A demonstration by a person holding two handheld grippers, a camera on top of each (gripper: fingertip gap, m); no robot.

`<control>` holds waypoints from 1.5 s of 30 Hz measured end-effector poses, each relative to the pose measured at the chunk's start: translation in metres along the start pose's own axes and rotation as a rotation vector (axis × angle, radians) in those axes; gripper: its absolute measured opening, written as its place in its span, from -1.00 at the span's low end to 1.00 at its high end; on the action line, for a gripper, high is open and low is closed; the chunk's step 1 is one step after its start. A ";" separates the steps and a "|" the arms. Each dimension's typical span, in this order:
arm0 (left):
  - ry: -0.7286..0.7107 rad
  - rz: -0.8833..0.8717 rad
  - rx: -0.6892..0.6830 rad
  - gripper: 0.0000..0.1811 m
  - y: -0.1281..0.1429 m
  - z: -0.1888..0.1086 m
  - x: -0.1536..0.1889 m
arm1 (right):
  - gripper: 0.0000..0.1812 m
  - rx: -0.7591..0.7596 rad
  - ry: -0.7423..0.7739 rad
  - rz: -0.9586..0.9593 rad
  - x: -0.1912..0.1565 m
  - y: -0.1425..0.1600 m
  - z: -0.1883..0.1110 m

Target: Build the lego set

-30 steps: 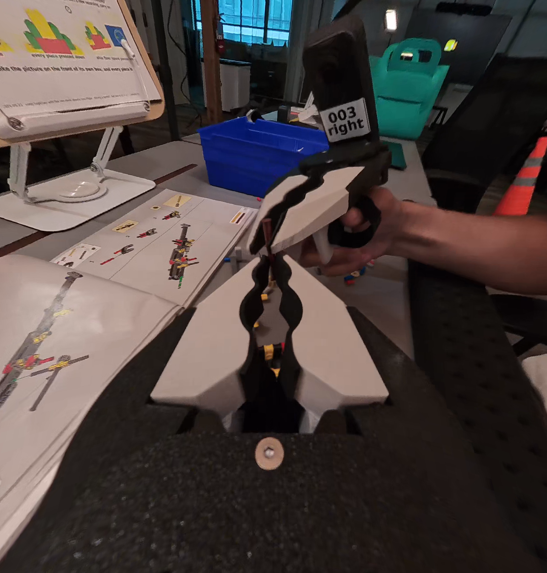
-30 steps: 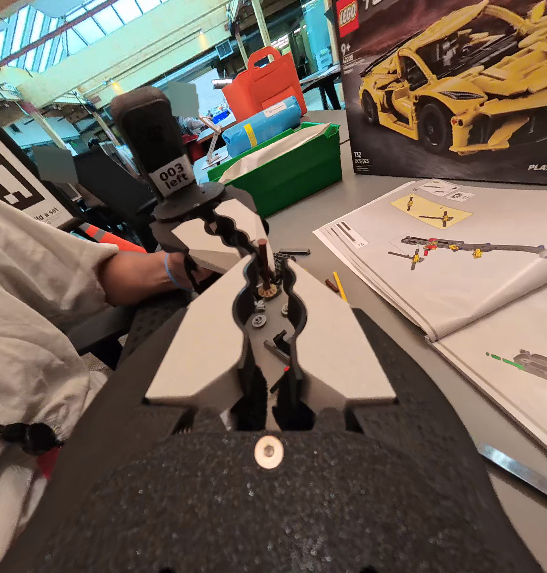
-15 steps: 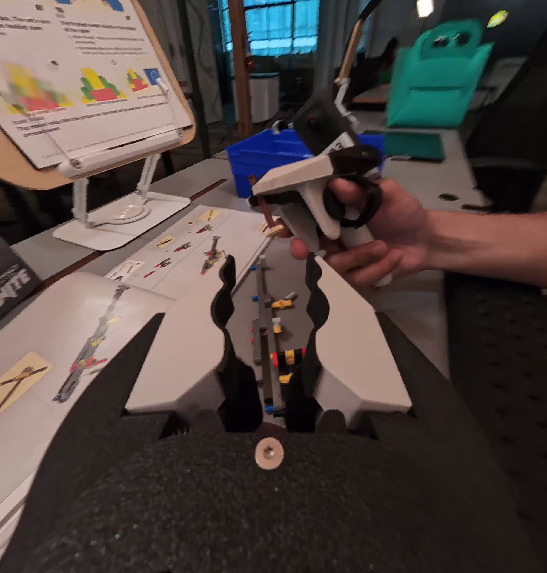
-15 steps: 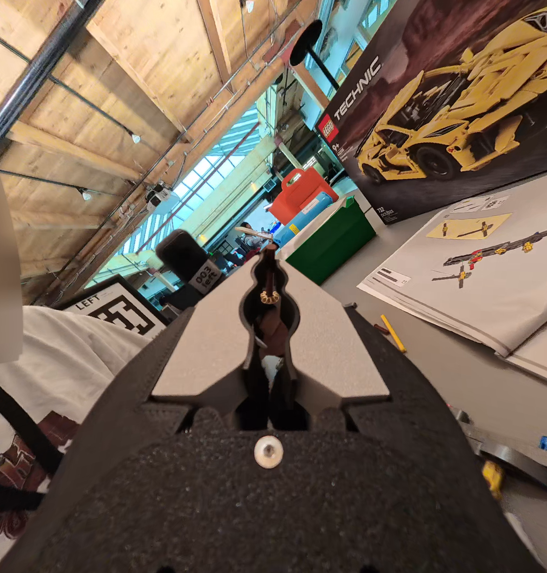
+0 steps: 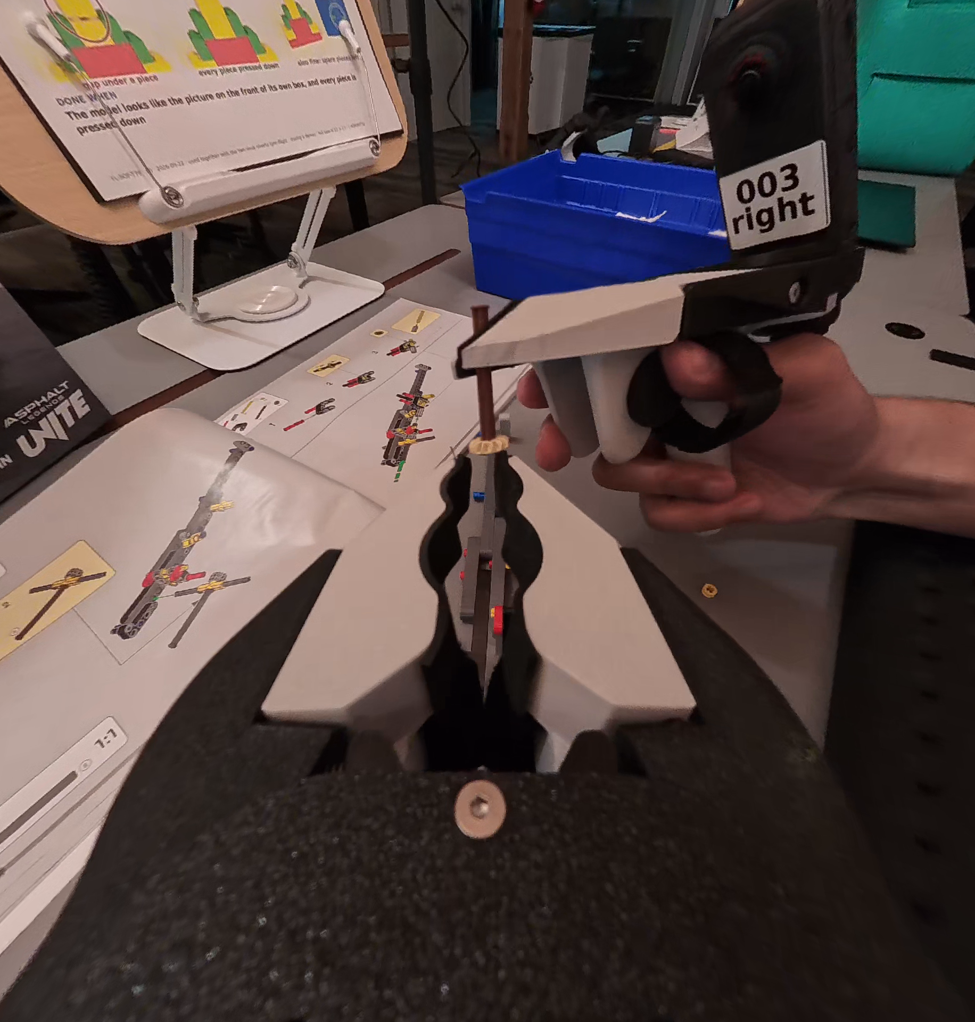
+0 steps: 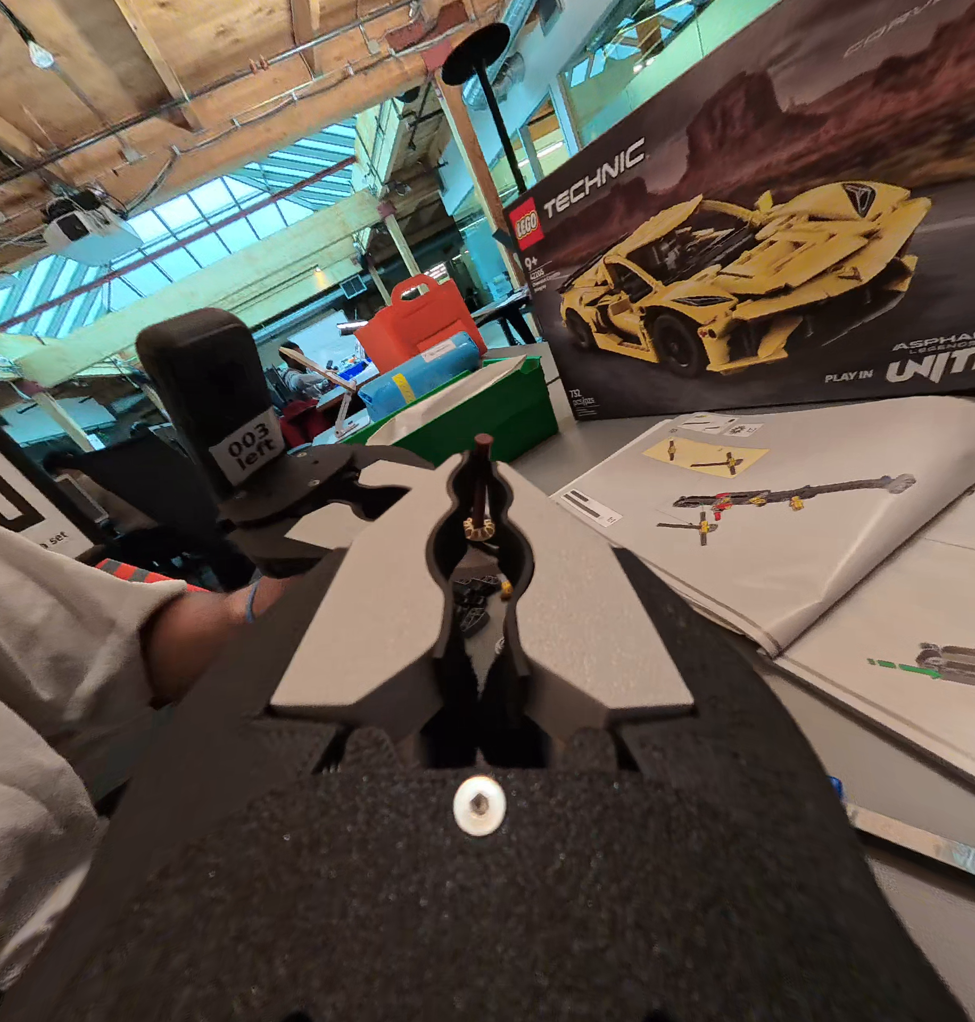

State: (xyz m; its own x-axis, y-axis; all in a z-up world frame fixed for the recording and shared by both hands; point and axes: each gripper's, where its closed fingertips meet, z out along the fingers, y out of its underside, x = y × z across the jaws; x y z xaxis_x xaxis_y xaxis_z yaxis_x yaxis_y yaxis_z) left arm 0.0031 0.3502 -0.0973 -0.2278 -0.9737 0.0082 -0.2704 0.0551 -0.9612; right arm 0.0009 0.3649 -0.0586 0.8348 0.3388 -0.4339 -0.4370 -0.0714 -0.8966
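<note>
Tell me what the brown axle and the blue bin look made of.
Brown axle: likely hard moulded plastic, thin straight rod with a dull, even colour, held in the right gripper. Blue bin: looks like rigid moulded plastic, semi-gloss, with ribbed inner walls and uniform colour.

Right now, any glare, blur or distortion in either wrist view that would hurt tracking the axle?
Left wrist view: brown axle and tan gear sharp; glare sheen on the curled instruction booklet page; wide-angle stretch at the edges. Right wrist view: axle readable but dark between the fingers; bright skylights behind; set box leans from lens distortion, soft at its right edge.
</note>
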 end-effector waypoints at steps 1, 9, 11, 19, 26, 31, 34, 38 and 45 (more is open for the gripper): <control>0.002 0.003 0.001 -0.95 0.000 0.000 0.001 | -0.97 -0.002 0.010 -0.009 0.001 0.000 0.000; -0.038 0.045 -0.002 -0.97 0.001 0.000 -0.002 | -0.98 0.013 0.008 0.059 0.005 0.004 -0.001; -0.072 0.119 -0.001 -0.97 0.001 0.000 -0.003 | -0.97 0.011 -0.015 0.112 0.006 0.004 -0.001; -0.117 0.223 0.017 -0.96 -0.002 -0.002 -0.001 | -0.98 0.019 -0.055 0.169 0.002 0.004 -0.004; -0.104 0.193 0.026 -0.96 -0.003 -0.002 0.001 | -0.97 0.038 -0.037 0.176 0.003 0.004 -0.003; -0.108 0.162 0.032 -0.96 -0.005 -0.003 -0.002 | -0.98 0.056 -0.033 0.177 0.002 0.003 -0.004; -0.118 0.167 0.025 -0.96 -0.003 -0.003 -0.003 | -0.97 0.057 -0.028 0.197 0.004 0.005 -0.003; -0.124 0.179 0.022 -0.96 -0.003 -0.003 -0.002 | -0.98 0.055 -0.035 0.215 0.004 0.006 -0.003; -0.130 0.179 0.027 -0.96 -0.004 -0.003 -0.002 | -0.98 0.058 -0.032 0.230 0.005 0.007 -0.002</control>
State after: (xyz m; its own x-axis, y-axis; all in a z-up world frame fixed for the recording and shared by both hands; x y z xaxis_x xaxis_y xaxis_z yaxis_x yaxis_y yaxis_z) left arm 0.0016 0.3531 -0.0929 -0.1466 -0.9694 -0.1972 -0.2106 0.2253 -0.9512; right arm 0.0028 0.3647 -0.0671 0.7007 0.3494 -0.6220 -0.6336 -0.0962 -0.7677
